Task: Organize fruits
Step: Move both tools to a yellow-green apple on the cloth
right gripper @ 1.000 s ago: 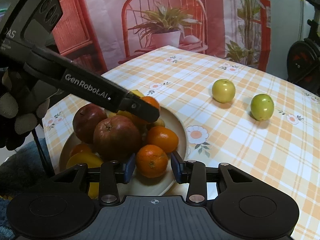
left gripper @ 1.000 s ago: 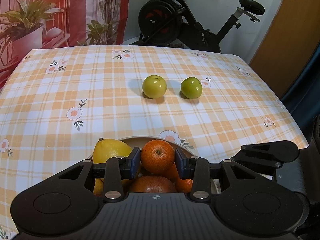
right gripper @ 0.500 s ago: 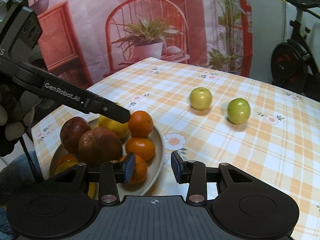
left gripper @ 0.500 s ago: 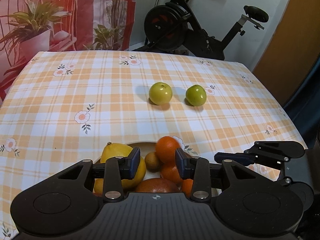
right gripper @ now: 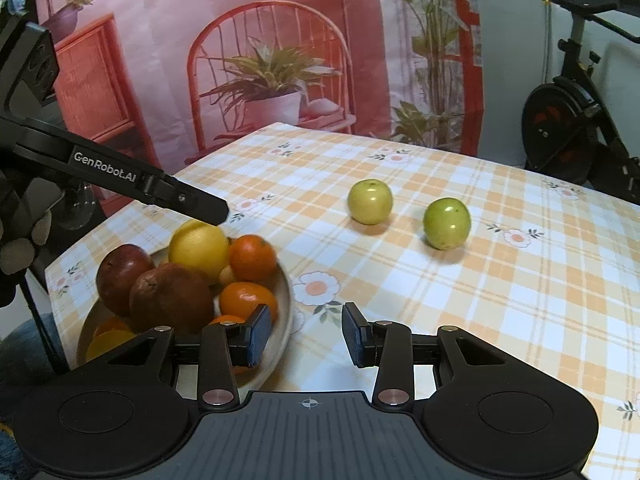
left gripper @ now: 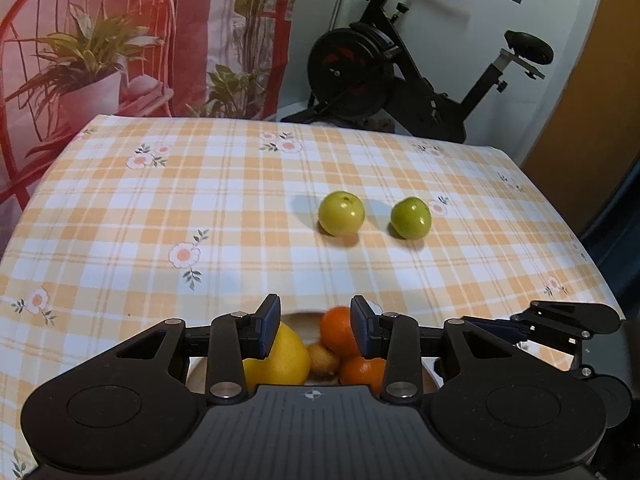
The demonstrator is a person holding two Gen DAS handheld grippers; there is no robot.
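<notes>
Fingers (left gripper: 264,328) of the left gripper (left gripper: 314,330) stand parted with nothing pinched between their ribbed dark-blue pads; just beyond and below them a smooth round orange (left gripper: 338,330) sits in the gap, a larger yellow citrus (left gripper: 280,356) behind the left pad, a second orange (left gripper: 362,368) under the right one. All lie in a shallow cream bowl (left gripper: 298,316). The right gripper (right gripper: 306,340) is parted likewise, gripping nothing: its left pad (right gripper: 258,340) hangs over the bowl's near rim (right gripper: 286,300), its right pad over bare cloth. Both tools tilt downward over the table's near edge.

Farther out, ahead and a little right of both pairs of fingers, two glossy round green fruits (left gripper: 341,213) (left gripper: 411,217) rest apart on the checked orange-and-white floral tablecloth (left gripper: 160,220); the left fruit's stem dimple faces up. In the bowl, left of the right gripper's fingers, two matte dark-red fruits (right gripper: 170,296) sit against the citrus. A gloved hand (right gripper: 18,236) holds the left tool.
</notes>
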